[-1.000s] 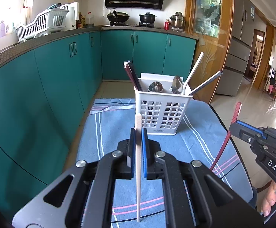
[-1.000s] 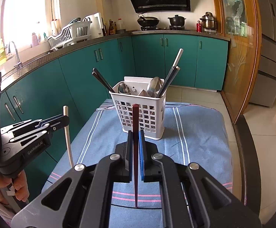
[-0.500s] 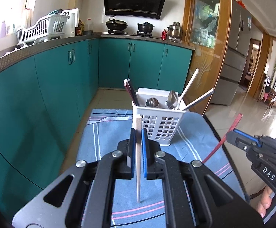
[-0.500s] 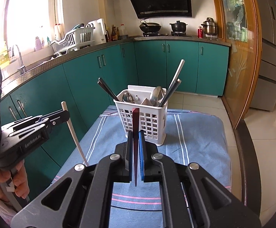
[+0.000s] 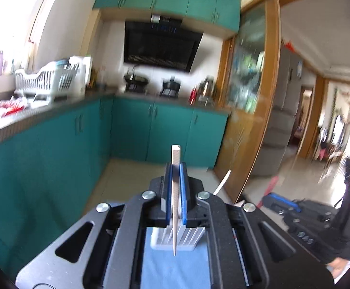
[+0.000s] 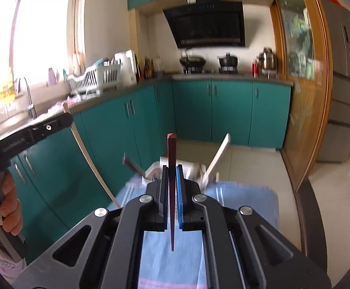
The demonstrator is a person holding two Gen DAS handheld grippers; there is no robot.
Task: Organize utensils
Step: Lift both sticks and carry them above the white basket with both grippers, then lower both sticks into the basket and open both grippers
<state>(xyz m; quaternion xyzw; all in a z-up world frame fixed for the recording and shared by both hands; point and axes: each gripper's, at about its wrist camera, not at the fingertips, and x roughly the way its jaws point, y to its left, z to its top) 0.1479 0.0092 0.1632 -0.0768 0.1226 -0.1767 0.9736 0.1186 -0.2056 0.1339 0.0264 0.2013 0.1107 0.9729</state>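
Jaws of the left gripper [image 5: 175,168] are clamped on a pale wooden chopstick [image 5: 175,207], held upright above the white utensil basket [image 5: 177,239]. Jaws of the right gripper [image 6: 172,168] pinch a dark red chopstick [image 6: 171,192], also upright, just in front of that basket [image 6: 155,168]. The basket stands on a blue striped cloth [image 6: 247,200]. Teal kitchen cabinets [image 6: 230,110] lie beyond the basket.

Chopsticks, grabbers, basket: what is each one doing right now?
Left gripper: shut on the pale chopstick.
Pale chopstick: held upright, tip down.
Right gripper: shut on the dark red chopstick.
Dark red chopstick: held upright, tip down.
Basket: standing on the blue cloth, utensils sticking out.
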